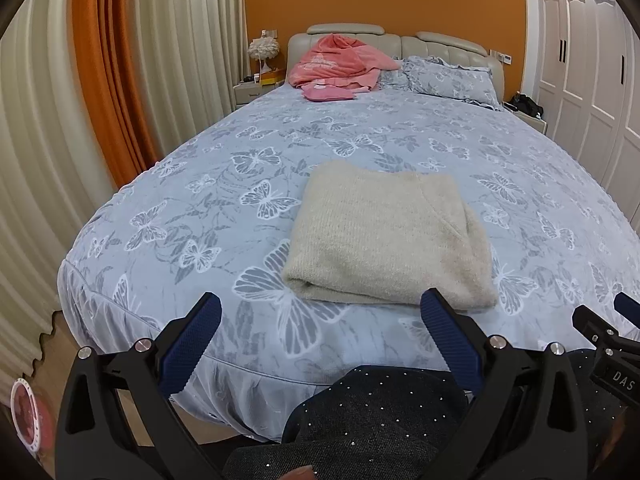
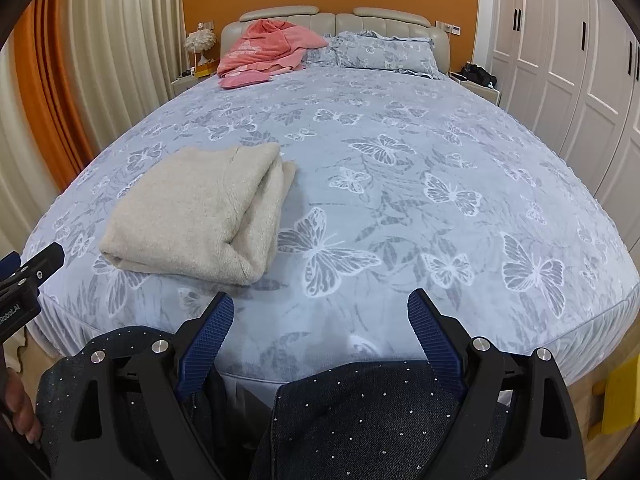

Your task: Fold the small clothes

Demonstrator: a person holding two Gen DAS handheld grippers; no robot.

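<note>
Left tool (image 1: 320, 308), black frame with blue ribbed pads, held at near foot of bed, fingers spread wide apart, nothing between them. Right tool (image 2: 320, 306), same build, likewise spread wide and empty, also at near bed edge; tip of it visible at far right of left wrist view. Left tool tip visible at left edge of right wrist view.

Cream knitted sweater (image 1: 390, 236), folded into thick rectangle, lying flat on pale blue bedspread with white and grey butterfly print (image 1: 248, 168), near foot of bed. Ahead of left tool, slightly right of its centre line, apart from both pads. In right wrist view sweater (image 2: 200, 208) sits left of right tool, fold layers showing along its right and near edges. Not touched by either tool.

Dark denim trousers with small silver studs (image 1: 372, 416) below both tools, on person's legs against bed edge. Part of hand (image 2: 20, 416) at lower left of right wrist view.

Far end of bed: crumpled pink fleece blanket (image 1: 340, 62) against beige padded headboard (image 1: 448, 46), left side; matching butterfly pillow (image 1: 452, 78) to right. White bedside cabinet with feathery white lamp (image 1: 260, 50) far left. Orange and cream curtains (image 1: 108, 80) along left wall, white panelled wardrobe doors (image 1: 580, 60) along right wall, orange wall behind headboard.
</note>
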